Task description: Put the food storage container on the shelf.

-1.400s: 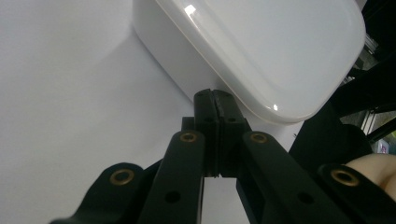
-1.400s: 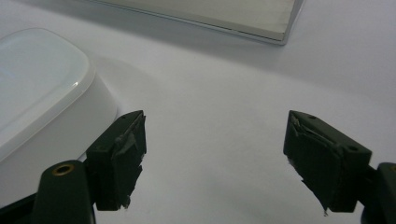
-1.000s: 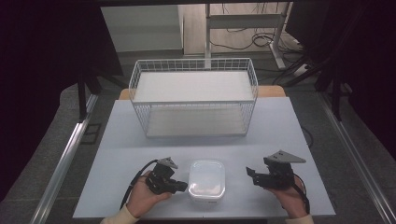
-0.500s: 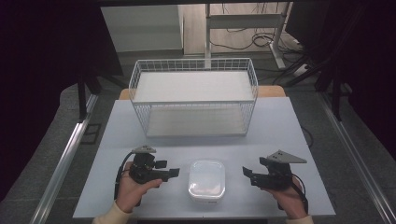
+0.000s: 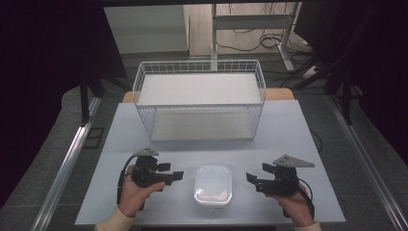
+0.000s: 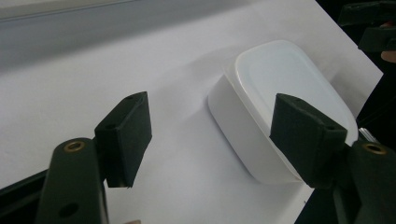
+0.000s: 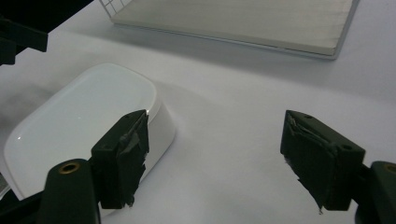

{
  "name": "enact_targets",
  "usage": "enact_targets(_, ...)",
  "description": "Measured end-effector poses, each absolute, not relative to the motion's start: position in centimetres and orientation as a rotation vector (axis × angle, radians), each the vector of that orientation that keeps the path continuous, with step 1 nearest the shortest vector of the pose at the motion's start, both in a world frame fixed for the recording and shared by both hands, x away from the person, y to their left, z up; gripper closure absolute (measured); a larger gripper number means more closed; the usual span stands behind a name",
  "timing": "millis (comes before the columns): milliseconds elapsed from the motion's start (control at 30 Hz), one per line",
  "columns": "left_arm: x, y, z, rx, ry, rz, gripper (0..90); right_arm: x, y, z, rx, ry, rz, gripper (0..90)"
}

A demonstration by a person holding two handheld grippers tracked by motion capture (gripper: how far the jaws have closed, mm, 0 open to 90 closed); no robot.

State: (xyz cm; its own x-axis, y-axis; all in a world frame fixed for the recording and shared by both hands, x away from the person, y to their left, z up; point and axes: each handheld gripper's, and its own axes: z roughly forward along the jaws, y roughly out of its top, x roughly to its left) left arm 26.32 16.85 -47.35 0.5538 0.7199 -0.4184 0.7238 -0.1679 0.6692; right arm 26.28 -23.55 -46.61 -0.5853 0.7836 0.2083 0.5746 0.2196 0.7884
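At the near edge of the table, the left gripper and right gripper both gape wide and empty, flanking without touching the lidded white container, with the wire basket beyond.

This looked like a lab or test room set up for recording. A plain pale surface stood boxed in by dark curtains and metal rails on both sides. Behind it, loose cables lay across a bare wooden floor around the steel legs of a stand. The floor close around the surface was grey.
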Motion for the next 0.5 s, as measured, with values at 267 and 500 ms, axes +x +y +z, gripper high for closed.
enact_targets(267, 26.6, 17.1, -47.5, 1.900, 1.155, 0.066, 29.7, 26.2, -22.8, -46.5, 1.273, 2.287, 1.314, 25.8)
enact_targets(500, 27.0, 16.8, -47.7, 1.859, 1.173, -0.007, 29.3, 26.0, -21.2, -46.9, 1.294, 2.342, 1.367, 27.2)
